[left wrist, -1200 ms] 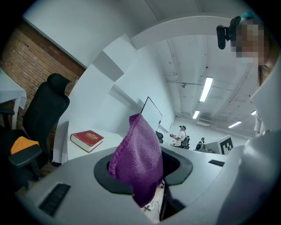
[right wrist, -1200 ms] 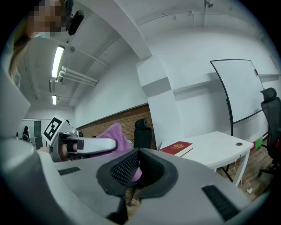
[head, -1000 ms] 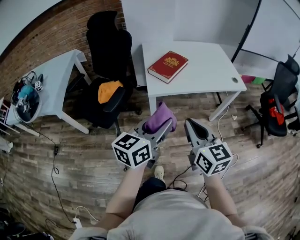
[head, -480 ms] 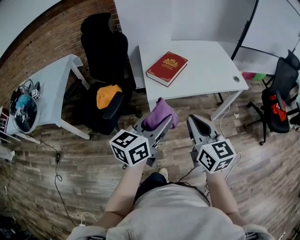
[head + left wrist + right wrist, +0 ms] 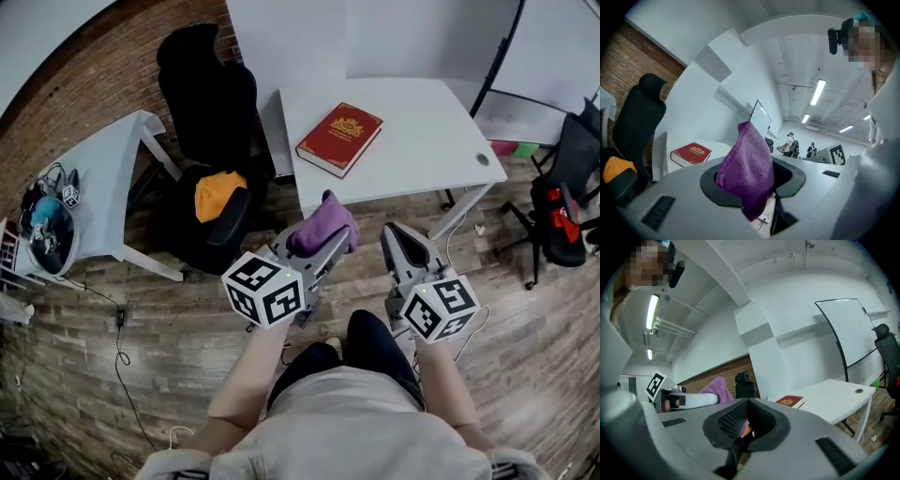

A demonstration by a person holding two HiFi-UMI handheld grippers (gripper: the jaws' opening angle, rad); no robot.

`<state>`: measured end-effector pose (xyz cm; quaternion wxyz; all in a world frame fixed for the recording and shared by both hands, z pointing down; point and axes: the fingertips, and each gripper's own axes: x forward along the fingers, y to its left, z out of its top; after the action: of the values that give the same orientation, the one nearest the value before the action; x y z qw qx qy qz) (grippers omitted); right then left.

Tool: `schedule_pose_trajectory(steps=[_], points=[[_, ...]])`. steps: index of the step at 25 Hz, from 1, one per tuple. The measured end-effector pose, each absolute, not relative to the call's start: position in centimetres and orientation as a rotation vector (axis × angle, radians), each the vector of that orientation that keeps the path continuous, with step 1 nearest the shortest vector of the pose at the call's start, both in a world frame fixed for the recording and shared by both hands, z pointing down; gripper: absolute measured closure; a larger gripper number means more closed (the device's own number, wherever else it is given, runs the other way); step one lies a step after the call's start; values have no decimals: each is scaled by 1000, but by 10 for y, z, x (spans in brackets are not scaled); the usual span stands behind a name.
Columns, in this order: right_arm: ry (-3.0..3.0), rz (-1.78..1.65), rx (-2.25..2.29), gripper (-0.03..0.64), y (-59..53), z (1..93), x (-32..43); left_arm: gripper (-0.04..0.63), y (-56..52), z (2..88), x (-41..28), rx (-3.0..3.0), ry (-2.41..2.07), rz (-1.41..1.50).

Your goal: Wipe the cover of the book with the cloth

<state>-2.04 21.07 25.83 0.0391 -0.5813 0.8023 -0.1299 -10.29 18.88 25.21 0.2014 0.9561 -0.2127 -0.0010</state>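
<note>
A red book with a gold emblem lies at the near left part of a white table, and it also shows in the left gripper view and the right gripper view. My left gripper is held in the air short of the table's front edge, shut on a purple cloth that bunches up between its jaws. My right gripper hangs beside it, shut with nothing in it. Both are well short of the book.
A black office chair with an orange item on its seat stands left of the table. A second white table with clutter is at far left. Another chair stands at right. Cables lie on the wood floor.
The person has stepped toward the table; a dark trouser leg now shows below the grippers. Both grippers stay as they were, the cloth still held in the left.
</note>
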Motion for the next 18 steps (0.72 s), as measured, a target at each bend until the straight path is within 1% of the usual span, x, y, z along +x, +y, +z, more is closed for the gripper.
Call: schedule_pose_trajectory(steps=[10,18], points=[[2474,-457,-1766,594,167,275,-4,442,143,263,-89,2657,-621,18],[2491,-468,-1744,594,110,283,18,442,90,271,-65,2645,-640,21]])
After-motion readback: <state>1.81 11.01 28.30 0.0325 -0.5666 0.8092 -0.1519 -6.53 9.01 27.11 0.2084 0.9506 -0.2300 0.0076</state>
